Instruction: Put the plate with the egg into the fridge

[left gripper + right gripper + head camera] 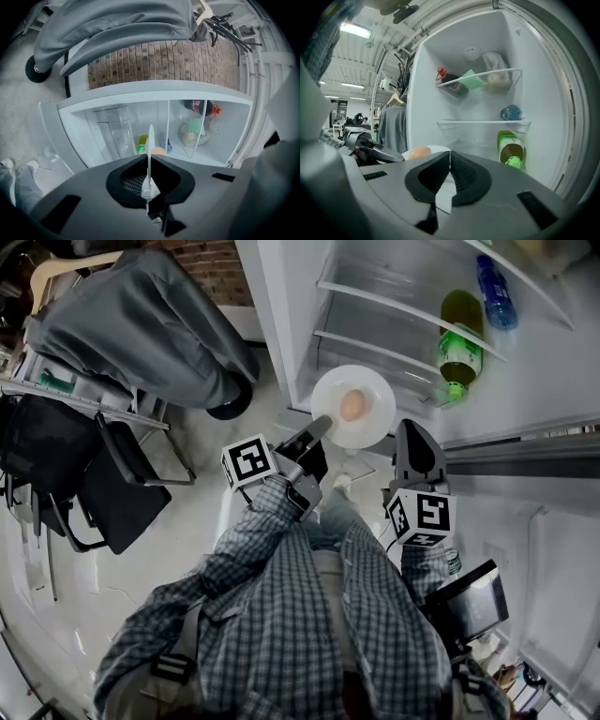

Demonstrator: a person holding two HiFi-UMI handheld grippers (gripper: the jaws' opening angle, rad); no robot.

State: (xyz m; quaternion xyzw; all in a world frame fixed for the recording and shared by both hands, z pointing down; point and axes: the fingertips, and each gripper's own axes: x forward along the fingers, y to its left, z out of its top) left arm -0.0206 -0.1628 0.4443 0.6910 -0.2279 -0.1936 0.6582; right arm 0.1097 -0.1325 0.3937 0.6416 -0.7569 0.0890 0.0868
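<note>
A white plate (370, 390) with a brown egg (352, 405) on it hangs level in front of the open fridge (394, 306), at its lower shelves. My left gripper (319, 427) is shut on the plate's near-left rim. In the left gripper view the plate (150, 140) runs edge-on between the jaws, the egg (159, 151) just behind it. My right gripper (409, 427) hovers to the right of the plate, shut, with nothing in it. From the right gripper view, the plate (438, 149) and egg (419, 152) lie to the left, beyond the jaws.
A green bottle (459, 345) and a blue bottle (495, 292) lie in the fridge's shelves. Glass shelves (375, 301) cross the fridge's inside. A grey cover (150, 324) and black chairs (84, 474) stand to the left. The fridge door (525, 460) is at the right.
</note>
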